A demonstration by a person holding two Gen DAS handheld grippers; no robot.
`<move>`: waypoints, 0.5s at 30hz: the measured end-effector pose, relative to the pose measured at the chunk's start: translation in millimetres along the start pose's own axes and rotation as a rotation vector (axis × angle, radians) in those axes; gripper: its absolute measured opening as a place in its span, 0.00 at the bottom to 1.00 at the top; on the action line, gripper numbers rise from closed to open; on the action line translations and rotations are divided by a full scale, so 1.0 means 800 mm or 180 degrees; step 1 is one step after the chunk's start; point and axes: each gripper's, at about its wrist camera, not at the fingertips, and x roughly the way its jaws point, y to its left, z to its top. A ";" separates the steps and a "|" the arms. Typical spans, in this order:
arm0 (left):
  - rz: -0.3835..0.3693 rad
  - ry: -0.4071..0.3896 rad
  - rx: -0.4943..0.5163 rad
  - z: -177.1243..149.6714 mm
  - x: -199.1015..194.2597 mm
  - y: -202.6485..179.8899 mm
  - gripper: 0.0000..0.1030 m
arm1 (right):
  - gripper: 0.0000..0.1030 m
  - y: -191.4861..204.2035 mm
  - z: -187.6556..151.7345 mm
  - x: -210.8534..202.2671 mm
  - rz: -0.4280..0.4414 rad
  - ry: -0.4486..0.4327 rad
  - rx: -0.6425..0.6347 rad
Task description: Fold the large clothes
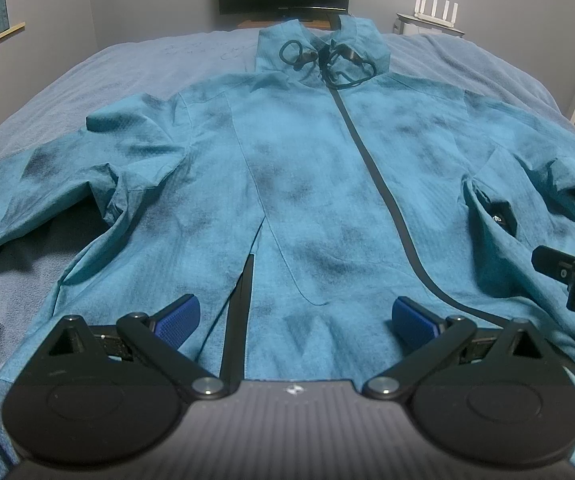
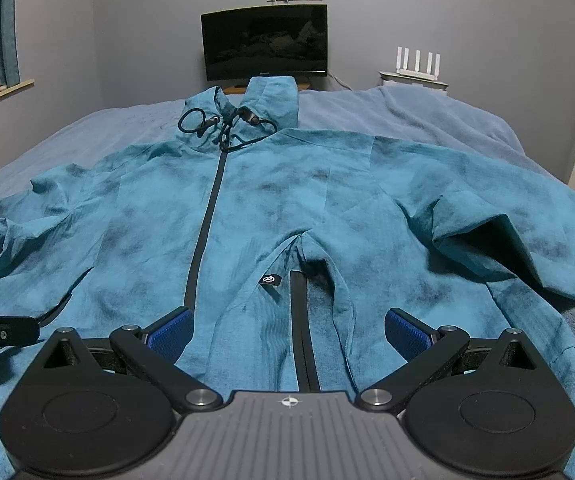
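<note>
The jacket (image 1: 307, 184) lies flat, zipped, on the bed (image 1: 67, 80), both claws, left (image 1: 295, 320) and right (image 2: 287, 330), released above its hem.

Teal jacket (image 1: 311, 168), mottled dark, black zip (image 1: 383, 184)

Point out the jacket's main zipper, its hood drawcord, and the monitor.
main zipper (image 2: 207, 216): right wrist view, middle of the dark strip down the front.
hood drawcord (image 1: 293, 53): left wrist view, on the left loop.
monitor (image 2: 265, 42): right wrist view, centre of the dark screen.
</note>
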 end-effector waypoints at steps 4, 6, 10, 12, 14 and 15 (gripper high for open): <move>0.0001 -0.0003 0.0001 0.000 0.000 0.000 1.00 | 1.00 0.000 0.000 0.000 0.0001 0.0002 0.0007; -0.0001 0.0000 0.0003 0.000 -0.001 0.001 1.00 | 1.00 0.000 0.000 0.000 -0.0001 0.0004 0.0002; 0.0001 0.0002 -0.0001 0.000 0.001 0.000 1.00 | 1.00 0.001 0.000 0.000 0.0002 0.0004 0.0000; -0.0001 0.0001 0.0003 0.000 0.000 0.000 1.00 | 1.00 0.001 0.000 0.001 -0.0002 0.0011 -0.0001; -0.0001 0.0002 0.0002 0.000 0.000 0.000 1.00 | 1.00 0.001 0.000 0.001 -0.0003 0.0012 0.0000; 0.0000 0.0003 0.0001 0.000 0.001 0.000 1.00 | 1.00 0.001 0.000 0.001 -0.0001 0.0012 0.0000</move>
